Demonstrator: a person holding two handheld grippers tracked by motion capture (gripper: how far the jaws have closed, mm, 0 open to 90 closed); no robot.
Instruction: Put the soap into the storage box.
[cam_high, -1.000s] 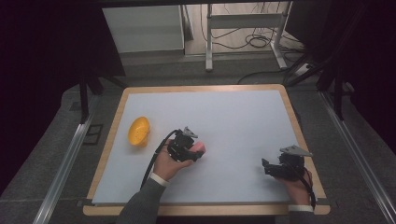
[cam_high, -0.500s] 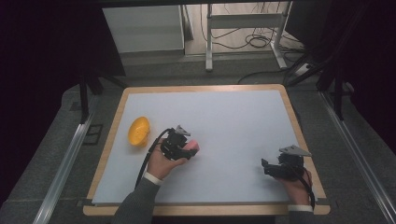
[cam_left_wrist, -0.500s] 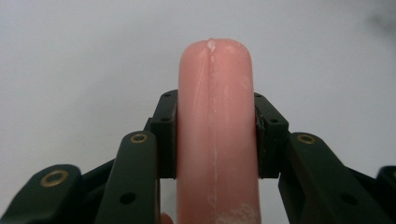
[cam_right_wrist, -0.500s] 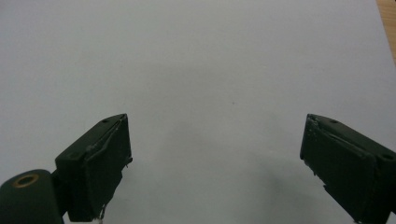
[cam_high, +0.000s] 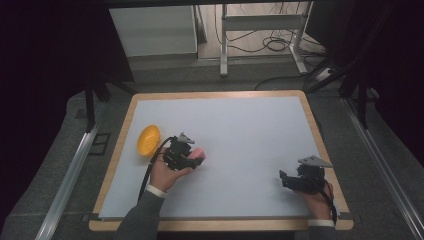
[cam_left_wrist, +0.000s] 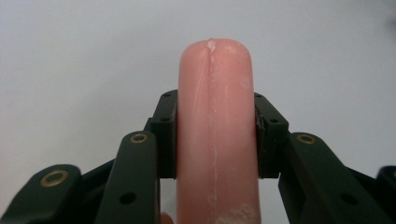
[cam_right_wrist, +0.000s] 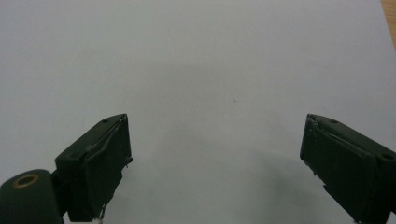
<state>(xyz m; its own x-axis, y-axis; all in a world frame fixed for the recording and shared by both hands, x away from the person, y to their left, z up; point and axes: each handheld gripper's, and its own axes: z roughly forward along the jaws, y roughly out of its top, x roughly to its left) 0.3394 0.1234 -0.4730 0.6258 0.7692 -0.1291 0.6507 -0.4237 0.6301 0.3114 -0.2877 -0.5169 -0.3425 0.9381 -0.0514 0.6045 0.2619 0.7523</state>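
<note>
A pink sausage-shaped toy (cam_left_wrist: 215, 126) stands clamped between the two black jaws of my left gripper (cam_left_wrist: 215, 135), its rounded end pointing away over the white tabletop. From above, that gripper (cam_high: 196, 159) sits left of the table's middle with the pink toy (cam_high: 198, 151) poking out at its tip. An orange bowl (cam_high: 148, 140) lies just to its left, near the table's left edge. My right gripper (cam_high: 283, 180) rests low at the front right, and its jaws (cam_right_wrist: 215, 163) stand wide apart with bare white surface between them.
The white table top (cam_high: 240, 125) has a wooden rim (cam_high: 118, 150). Metal rails run along the floor on both sides. A white cabinet (cam_high: 155, 30) and a metal frame with cables stand beyond the far edge.
My left gripper has carried the pink toy leftward, closer to the orange bowl. The right gripper has stayed where it was.
</note>
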